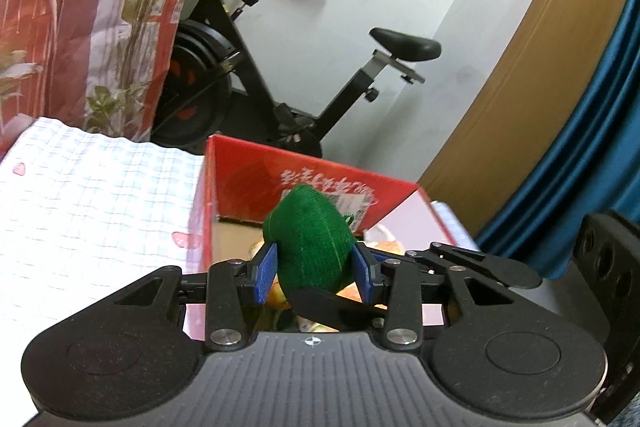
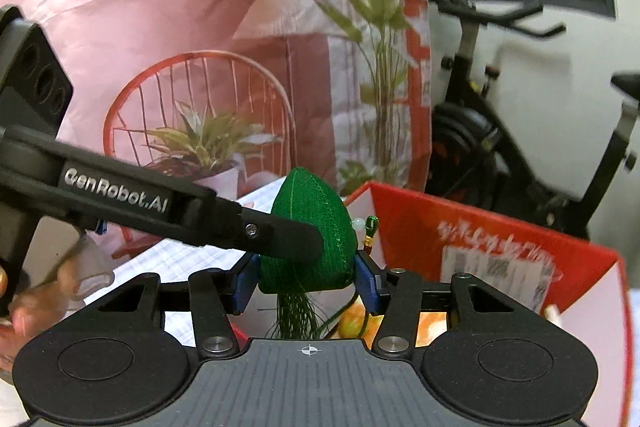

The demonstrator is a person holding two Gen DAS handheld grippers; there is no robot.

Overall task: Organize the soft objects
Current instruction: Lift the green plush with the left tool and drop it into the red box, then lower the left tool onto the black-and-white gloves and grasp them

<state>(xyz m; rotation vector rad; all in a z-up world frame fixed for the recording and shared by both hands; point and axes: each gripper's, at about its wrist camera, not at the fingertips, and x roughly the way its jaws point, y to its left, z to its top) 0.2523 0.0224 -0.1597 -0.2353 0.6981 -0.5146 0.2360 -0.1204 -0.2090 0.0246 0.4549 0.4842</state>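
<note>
Green sachet (image 1: 310, 239) pinched by both your grippers, left gripper (image 1: 316, 269) and right gripper (image 2: 306, 277), each partly closed on it; long axis upright, tassel down; hangs just above red box (image 1: 248, 179), nearer its front edge.

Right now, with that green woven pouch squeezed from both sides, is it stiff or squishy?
Probably squishy: the green pouch looks like stuffed fabric. Likely light. Its tassel hangs limp and would swing. The flat base suggests it won't roll far.

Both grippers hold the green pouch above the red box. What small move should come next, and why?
Probably lower the green pouch a little into the red box, then release: both the left gripper and the right gripper grip it above the open box.
</note>
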